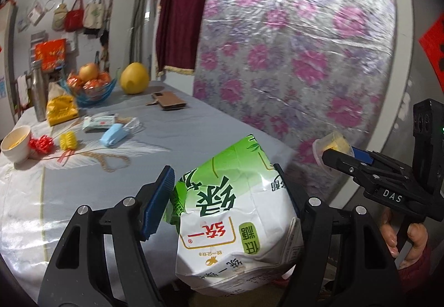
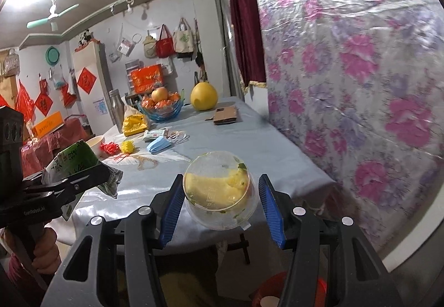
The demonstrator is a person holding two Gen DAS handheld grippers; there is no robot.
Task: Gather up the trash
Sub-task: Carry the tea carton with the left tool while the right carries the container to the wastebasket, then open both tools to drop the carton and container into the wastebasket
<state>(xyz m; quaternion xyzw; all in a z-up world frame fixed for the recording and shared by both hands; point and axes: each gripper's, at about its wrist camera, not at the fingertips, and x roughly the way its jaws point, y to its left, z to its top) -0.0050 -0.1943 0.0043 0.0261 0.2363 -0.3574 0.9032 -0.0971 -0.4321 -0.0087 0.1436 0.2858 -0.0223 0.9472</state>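
My left fingers [image 1: 224, 190] pinch the crumpled green-and-white carton [image 1: 236, 212]. My right fingers [image 2: 219, 205] pinch the clear lidded cup [image 2: 217, 190] of yellow food. Both items are raised off the cloth-covered surface [image 2: 222, 135].

My left gripper [image 1: 224, 193] & right gripper [image 2: 219, 201] both clamped on loads, angled down a bit, side by side. My fingers [image 1: 399, 240] wrap right handle.

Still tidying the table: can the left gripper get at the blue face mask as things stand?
Probably not yet. The left gripper is already clamped on a crumpled green carton, so its jaws are full. The path to the mask on the table looks unobstructed otherwise.
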